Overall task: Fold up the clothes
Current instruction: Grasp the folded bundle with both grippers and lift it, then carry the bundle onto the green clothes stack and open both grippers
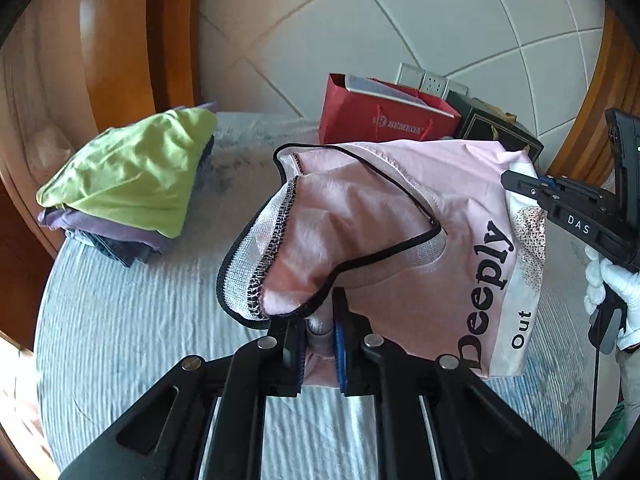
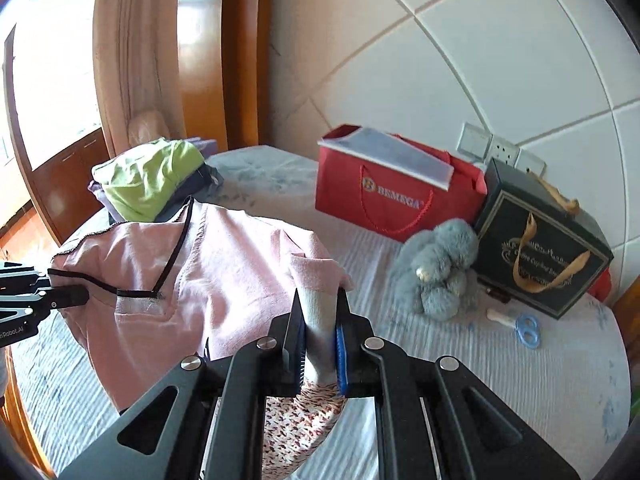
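Note:
A pink T-shirt (image 1: 372, 216) with a black-trimmed collar and the print "Deeply" hangs between my two grippers above the bed. My left gripper (image 1: 318, 340) is shut on one edge of it near the collar. My right gripper (image 2: 320, 336) is shut on the other edge; it also shows in the left wrist view (image 1: 520, 184) at the right, pinching the shirt's far corner. In the right wrist view the shirt (image 2: 224, 272) drapes leftward to the left gripper (image 2: 76, 294).
A pile of folded clothes (image 1: 132, 184) topped by a green garment sits at the bed's far left. A red bag (image 2: 392, 196), a dark gift box (image 2: 540, 248), a grey plush toy (image 2: 440, 272) and blue scissors (image 2: 528, 330) lie at the far right on the striped bedspread (image 1: 132, 332).

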Demonstrator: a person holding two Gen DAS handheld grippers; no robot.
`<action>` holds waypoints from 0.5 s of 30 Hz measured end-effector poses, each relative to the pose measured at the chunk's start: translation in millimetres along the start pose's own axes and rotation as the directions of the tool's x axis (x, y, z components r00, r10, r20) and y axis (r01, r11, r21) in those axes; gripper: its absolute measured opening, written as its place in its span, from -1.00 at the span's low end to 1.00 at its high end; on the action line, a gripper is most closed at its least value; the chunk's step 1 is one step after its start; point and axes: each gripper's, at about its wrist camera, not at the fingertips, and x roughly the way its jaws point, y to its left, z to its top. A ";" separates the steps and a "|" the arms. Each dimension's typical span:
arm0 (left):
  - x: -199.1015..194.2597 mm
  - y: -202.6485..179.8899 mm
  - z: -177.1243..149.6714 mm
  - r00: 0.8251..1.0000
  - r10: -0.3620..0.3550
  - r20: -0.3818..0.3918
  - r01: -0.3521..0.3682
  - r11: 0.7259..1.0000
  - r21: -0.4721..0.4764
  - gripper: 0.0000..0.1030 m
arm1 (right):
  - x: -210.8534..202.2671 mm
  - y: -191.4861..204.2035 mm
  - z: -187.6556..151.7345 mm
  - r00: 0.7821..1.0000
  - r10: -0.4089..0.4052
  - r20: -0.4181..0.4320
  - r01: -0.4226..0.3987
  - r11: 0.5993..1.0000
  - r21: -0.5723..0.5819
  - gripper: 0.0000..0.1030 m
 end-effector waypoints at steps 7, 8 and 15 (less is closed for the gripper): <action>-36.9 135.1 76.0 0.993 0.085 0.081 -0.086 0.996 0.015 -0.81 | 47.3 95.6 114.8 0.990 0.091 0.109 -0.094 0.995 0.020 -0.79; -33.8 154.9 86.6 0.992 0.102 0.076 -0.103 0.995 0.014 -0.81 | 60.7 108.7 129.9 0.988 0.108 0.114 -0.112 0.993 0.031 -0.79; 22.7 289.0 143.2 0.978 0.206 0.008 -0.206 0.978 -0.030 -0.78 | 181.2 181.1 203.8 0.986 0.162 0.047 -0.166 0.982 0.086 -0.78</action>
